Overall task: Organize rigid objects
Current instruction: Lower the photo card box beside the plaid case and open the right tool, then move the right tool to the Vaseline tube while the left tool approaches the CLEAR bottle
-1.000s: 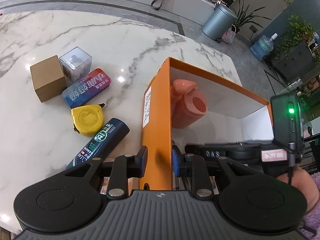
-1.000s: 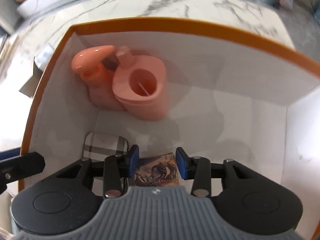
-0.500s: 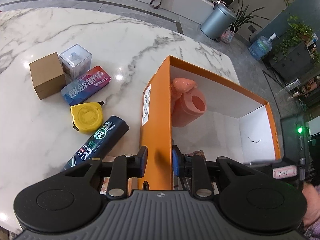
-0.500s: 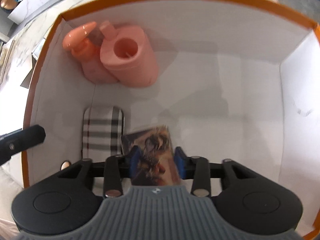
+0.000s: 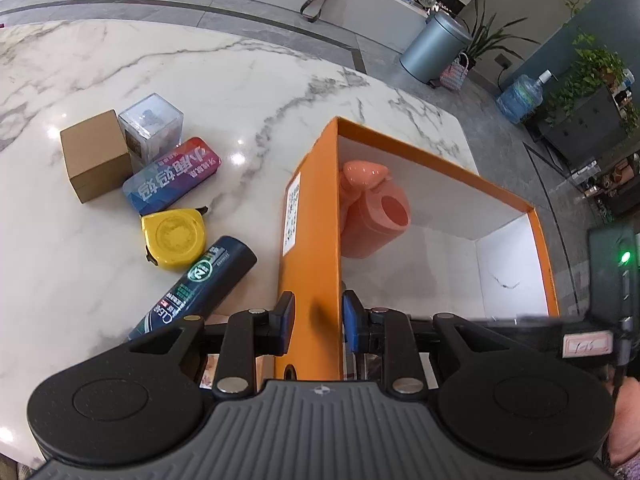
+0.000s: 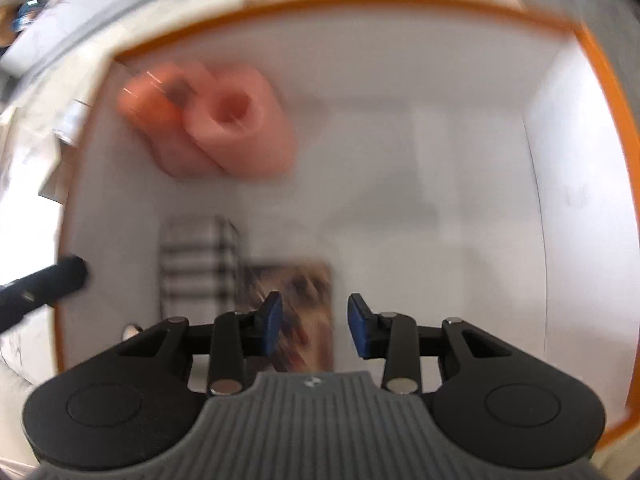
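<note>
White marble table (image 5: 120,68), orange box (image 5: 310,240), cardboard cube (image 5: 96,160), clear cube (image 5: 152,126), tin (image 5: 172,180), tape measure (image 5: 174,238), dark tube (image 5: 196,284).

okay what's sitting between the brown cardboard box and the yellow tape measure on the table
In the left wrist view, the flat blue-and-red tin lies between the brown cardboard box and the yellow tape measure.

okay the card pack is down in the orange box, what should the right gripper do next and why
Probably lift the right gripper out of the orange box: its fingers are open, the card pack lies released, and the yellow tape measure still waits outside.
</note>
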### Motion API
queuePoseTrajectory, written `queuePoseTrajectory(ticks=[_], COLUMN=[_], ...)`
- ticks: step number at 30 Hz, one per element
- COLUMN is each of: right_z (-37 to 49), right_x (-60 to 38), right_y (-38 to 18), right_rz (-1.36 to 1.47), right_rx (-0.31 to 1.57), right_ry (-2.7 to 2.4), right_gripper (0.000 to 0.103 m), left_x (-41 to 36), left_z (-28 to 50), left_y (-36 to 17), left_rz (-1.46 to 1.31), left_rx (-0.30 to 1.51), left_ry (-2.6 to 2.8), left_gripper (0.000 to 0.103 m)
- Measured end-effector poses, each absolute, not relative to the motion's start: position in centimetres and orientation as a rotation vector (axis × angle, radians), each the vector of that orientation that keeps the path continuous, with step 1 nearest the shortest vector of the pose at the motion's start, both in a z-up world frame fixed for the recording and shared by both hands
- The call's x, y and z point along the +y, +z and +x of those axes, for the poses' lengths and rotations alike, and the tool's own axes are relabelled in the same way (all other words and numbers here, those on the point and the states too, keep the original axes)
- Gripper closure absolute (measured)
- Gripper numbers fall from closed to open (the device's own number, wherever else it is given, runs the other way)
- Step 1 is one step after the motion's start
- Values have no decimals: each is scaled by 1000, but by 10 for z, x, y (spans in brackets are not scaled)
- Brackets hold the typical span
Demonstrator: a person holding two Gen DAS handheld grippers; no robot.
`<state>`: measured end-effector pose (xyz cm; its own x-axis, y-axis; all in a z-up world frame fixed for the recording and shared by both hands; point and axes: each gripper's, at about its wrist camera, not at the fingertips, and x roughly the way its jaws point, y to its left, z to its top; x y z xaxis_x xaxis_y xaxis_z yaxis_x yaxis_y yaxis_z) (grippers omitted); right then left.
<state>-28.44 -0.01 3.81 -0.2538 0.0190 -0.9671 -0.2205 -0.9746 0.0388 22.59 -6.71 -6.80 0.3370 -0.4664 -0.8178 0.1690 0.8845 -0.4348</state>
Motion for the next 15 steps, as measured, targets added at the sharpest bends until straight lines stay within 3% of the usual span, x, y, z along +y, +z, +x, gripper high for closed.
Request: queuePoseTrajectory(ticks=[3, 8, 15], right_z=[-299, -313, -332], right_x=[-15, -54, -49], right_y=[43, 27, 23], right_rz=[-1783, -1770, -1851], right_rx=[298, 246, 384], right_ry=[2502, 2507, 2427], right_gripper=[70, 69, 69], left_x=[-65, -52, -31], left_z=[228, 230, 234], left_y=[-65, -57, -56], left_rz=[-313, -360, -363], left_rx=[1145, 1127, 1112], left_ry=[-425, -421, -360], left_gripper=[77, 77, 77])
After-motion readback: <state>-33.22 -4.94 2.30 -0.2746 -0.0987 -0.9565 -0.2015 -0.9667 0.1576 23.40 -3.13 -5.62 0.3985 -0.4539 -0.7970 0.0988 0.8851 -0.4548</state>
